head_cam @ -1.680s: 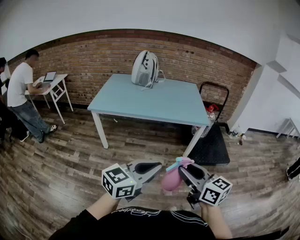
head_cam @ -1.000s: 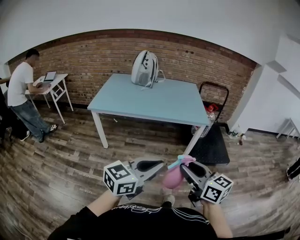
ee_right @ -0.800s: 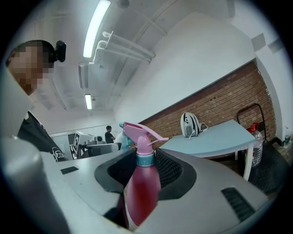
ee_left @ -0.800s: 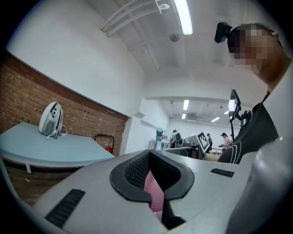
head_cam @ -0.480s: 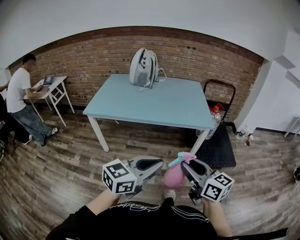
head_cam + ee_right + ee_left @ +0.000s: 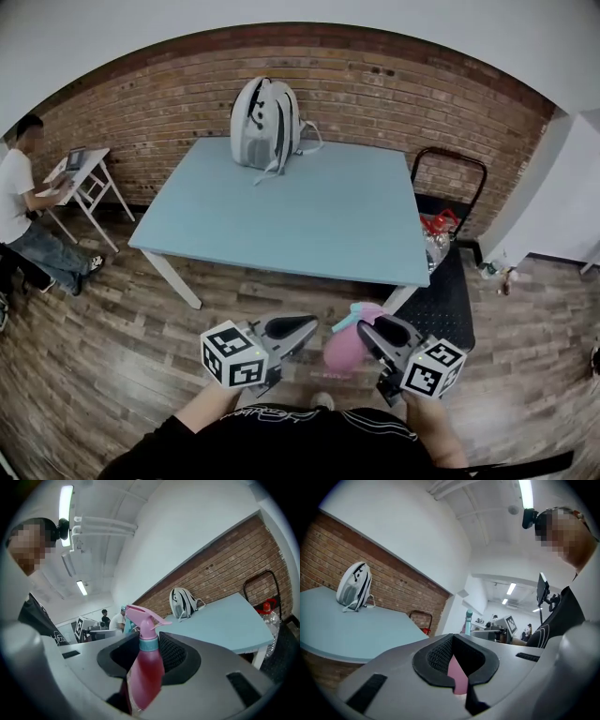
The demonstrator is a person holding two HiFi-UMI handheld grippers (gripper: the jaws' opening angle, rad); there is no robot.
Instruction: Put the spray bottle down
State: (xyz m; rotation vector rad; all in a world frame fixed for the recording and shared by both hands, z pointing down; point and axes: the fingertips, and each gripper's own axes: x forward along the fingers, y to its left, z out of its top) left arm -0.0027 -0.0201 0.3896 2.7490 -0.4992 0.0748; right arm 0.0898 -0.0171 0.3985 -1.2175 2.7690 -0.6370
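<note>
Backpack [image 6: 258,122] sits at the worktop's [image 6: 309,216] far edge, a cart [image 6: 450,300] alongside; right gripper [image 6: 370,330] fingers clamp the pink spray bottle [image 6: 342,350], left gripper [image 6: 302,329] fingers closed, empty

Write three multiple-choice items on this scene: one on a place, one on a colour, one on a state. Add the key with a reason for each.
1. Where does the grey-and-white fabric backpack stand?
A. on the wooden floor
B. on the light blue rectangular table, at its far side by the red brick wall
C. on the black cart

2. What colour is the body of the plastic spray bottle?
A. green
B. yellow
C. pink

3. What is the state of the right gripper?
A. shut on the spray bottle
B. open and empty
C. shut on nothing

Key:
1 B: the head view shows the backpack upright on the tabletop near the wall.
2 C: the head view and the right gripper view both show a pink body.
3 A: the right gripper view shows the bottle clamped between the jaws.
</note>
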